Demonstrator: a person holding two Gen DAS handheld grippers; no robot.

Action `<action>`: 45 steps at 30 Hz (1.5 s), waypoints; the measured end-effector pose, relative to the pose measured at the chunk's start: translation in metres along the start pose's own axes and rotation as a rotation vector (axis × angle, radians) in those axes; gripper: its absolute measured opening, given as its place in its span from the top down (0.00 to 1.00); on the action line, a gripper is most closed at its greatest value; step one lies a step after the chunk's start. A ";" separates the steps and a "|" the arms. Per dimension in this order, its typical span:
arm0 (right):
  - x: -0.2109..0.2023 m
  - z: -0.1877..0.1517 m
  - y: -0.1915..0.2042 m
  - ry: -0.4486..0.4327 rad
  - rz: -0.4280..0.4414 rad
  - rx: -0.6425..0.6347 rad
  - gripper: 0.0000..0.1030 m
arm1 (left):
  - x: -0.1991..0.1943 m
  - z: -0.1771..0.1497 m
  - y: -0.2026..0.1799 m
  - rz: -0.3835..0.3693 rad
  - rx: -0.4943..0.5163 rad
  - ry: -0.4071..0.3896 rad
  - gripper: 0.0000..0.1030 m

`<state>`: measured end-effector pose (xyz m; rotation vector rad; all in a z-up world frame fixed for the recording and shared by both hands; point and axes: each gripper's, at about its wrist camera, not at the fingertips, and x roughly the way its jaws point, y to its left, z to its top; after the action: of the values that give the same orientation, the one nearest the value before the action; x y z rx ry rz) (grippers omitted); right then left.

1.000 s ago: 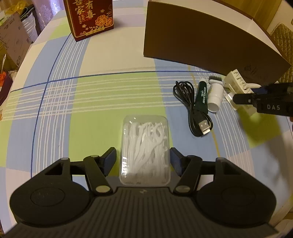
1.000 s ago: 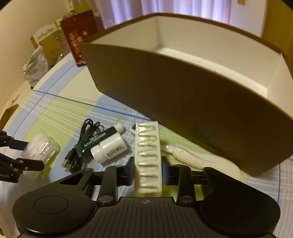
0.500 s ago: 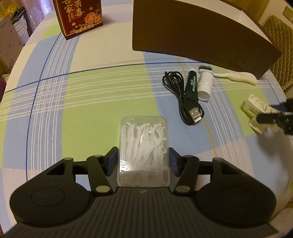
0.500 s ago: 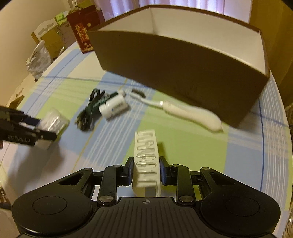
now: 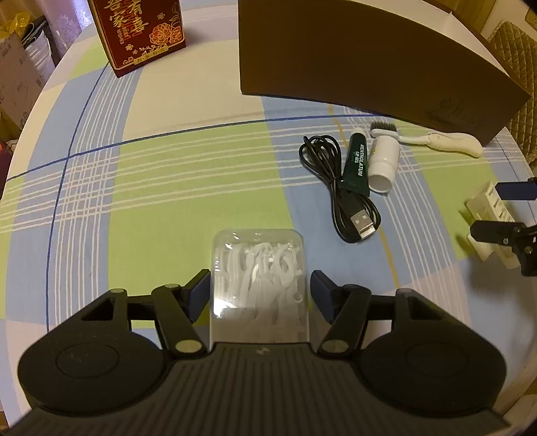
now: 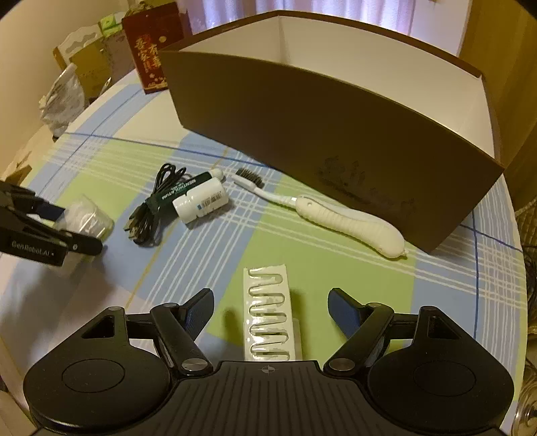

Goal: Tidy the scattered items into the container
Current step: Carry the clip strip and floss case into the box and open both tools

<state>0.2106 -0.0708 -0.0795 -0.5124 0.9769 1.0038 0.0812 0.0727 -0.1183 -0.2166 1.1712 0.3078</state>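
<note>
A clear box of white floss picks lies on the checked tablecloth between the fingers of my left gripper, which is open with a small gap on each side. My right gripper is open too, and a white blister strip lies flat on the cloth between its fingers. The brown container with white inner walls stands behind. In front of it lie a black USB cable, a green tube, a white bottle and a white brush.
A red gift box stands at the far left of the table. Bags and cartons are piled beyond the table's left rim. A quilted chair back is at the right. The round table's edge runs close behind both grippers.
The right gripper pulled the blister strip back from the container toward the near edge, then opened and left it on the cloth. The left gripper stays around the floss box.
</note>
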 end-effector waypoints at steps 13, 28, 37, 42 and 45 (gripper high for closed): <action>0.002 -0.012 0.001 0.058 0.006 -0.031 0.70 | -0.001 -0.003 -0.005 0.019 0.031 -0.001 0.49; -0.026 -0.013 0.004 -0.006 0.052 0.036 0.70 | -0.030 -0.022 0.001 -0.021 0.025 -0.033 0.49; -0.055 0.012 0.004 -0.105 0.103 0.051 0.70 | -0.074 0.004 -0.004 -0.069 0.047 -0.177 0.49; -0.073 0.033 -0.007 -0.175 0.116 0.070 0.70 | -0.090 0.029 -0.016 -0.110 0.096 -0.241 0.49; -0.085 0.049 -0.018 -0.224 0.111 0.079 0.70 | -0.097 0.048 -0.022 -0.132 0.124 -0.279 0.49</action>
<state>0.2315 -0.0820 0.0174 -0.2756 0.8474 1.0920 0.0966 0.0554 -0.0100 -0.1370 0.8922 0.1426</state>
